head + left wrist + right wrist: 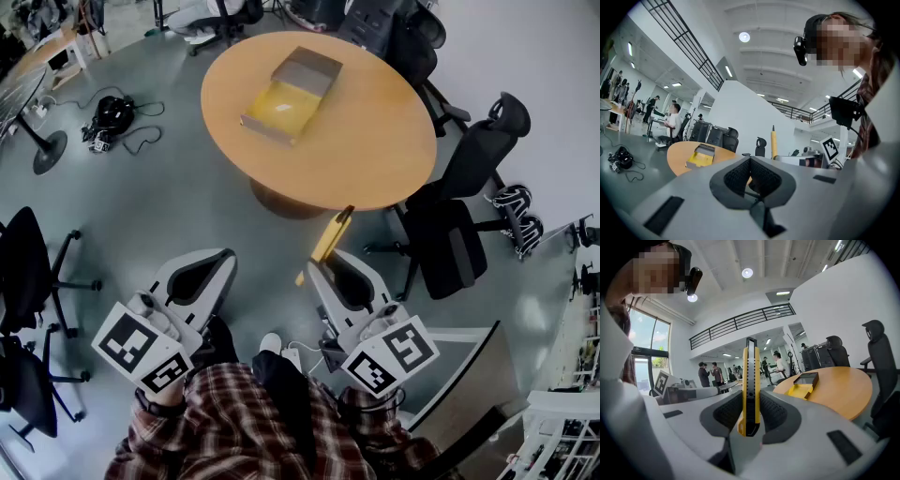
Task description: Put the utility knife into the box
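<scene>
In the head view, the box (291, 94) lies on the round table (394, 141) at upper centre, and the right gripper (317, 270) at lower right holds the yellow utility knife (330, 236) near the table's edge. In the left gripper view, the left gripper (750, 160) has its 2 jaws pressed together with nothing between them. In the right gripper view, the 2 jaws pinch the utility knife upright at frame centre.

Utility knife (330, 234) partly hidden behind right gripper (334, 265) jaw — chair (23, 267) cut off at left frame edge, box (292, 94) contents unresolvable.
</scene>
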